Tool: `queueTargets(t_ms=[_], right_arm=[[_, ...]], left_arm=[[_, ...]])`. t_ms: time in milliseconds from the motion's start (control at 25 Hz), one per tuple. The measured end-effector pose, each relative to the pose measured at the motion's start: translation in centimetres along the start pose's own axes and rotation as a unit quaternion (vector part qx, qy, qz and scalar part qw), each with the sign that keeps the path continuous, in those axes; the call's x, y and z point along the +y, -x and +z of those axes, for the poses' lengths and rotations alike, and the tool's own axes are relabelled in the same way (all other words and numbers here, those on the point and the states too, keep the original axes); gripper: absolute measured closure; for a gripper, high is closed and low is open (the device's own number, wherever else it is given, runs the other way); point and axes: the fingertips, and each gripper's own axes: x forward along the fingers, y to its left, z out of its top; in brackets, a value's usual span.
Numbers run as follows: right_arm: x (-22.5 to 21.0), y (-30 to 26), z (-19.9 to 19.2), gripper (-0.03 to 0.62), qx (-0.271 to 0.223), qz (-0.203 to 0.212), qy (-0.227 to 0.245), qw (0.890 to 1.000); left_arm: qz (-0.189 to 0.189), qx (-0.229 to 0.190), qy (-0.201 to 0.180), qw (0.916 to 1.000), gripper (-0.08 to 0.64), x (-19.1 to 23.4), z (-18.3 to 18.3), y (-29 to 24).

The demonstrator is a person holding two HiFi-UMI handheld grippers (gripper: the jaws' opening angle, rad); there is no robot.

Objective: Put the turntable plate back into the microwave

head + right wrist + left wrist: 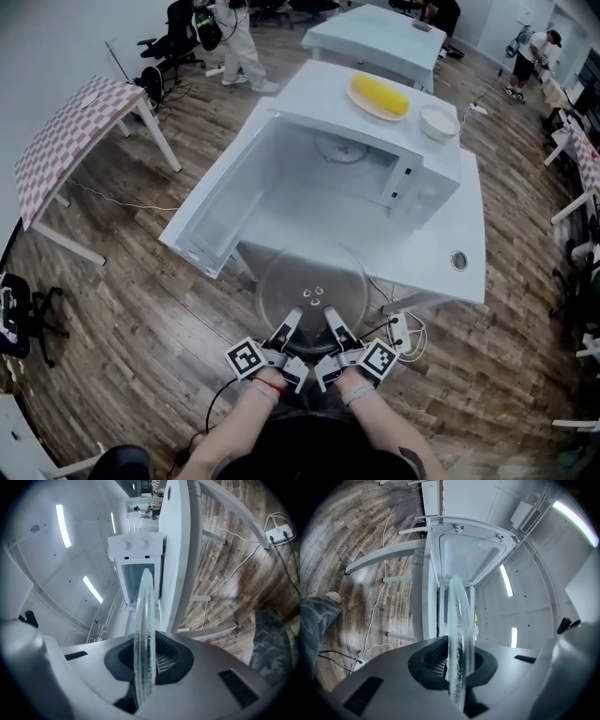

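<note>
Bright, even indoor light throughout; ceiling strip lights point(506, 580) glare at 2 o'clock in the left gripper view and at 10 o'clock in the right gripper view; both views bulge fisheye-style with black corners; the turntable plate point(458, 639) blurs near each lens; head view sharp, shadows soft.

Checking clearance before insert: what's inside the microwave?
Only a roller ring on the microwave's floor shows; the cavity ceiling and right side are hidden by the casing.
</note>
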Motion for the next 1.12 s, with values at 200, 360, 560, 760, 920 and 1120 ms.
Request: queueTargets(t_ms=[200, 360, 560, 760, 920, 1120], right_arm=[[-0.1, -1.8, 1.4, 0.552, -0.01, 0.001, 0.001, 1.0], [-0.1, -3.8, 2.5, 0.552, -0.02, 0.006, -0.007, 1.0], [-0.7, -4.9, 3.4, 0.552, -0.029, 0.0, -0.017, 0.999], [-0.7, -7.2, 4.9, 0.552, -0.027, -0.01, -0.007, 1.0], [-0.8, -9.1, 6.3, 0.552, -0.031, -0.011, -0.004, 0.999], [-0.7, -10.6, 7.7, 0.552, -0.035, -0.008, -0.007, 0.999]], left_arm=[[0.0, 0.009, 0.005, 0.9999, 0.531, 0.3, 1.0, -2.1], [-0.003, 0.015, 0.011, 0.9998, 0.531, 0.4, 2.3, -4.2], [0.011, 0.023, 0.015, 0.9996, 0.531, 0.8, 3.1, -5.6], [0.013, 0.023, 0.018, 0.9995, 0.531, 1.4, 4.7, -7.8], [0.012, 0.028, 0.022, 0.9993, 0.53, 1.5, 5.7, -10.0], [0.008, 0.032, 0.026, 0.9991, 0.529, 1.6, 6.4, -12.0]])
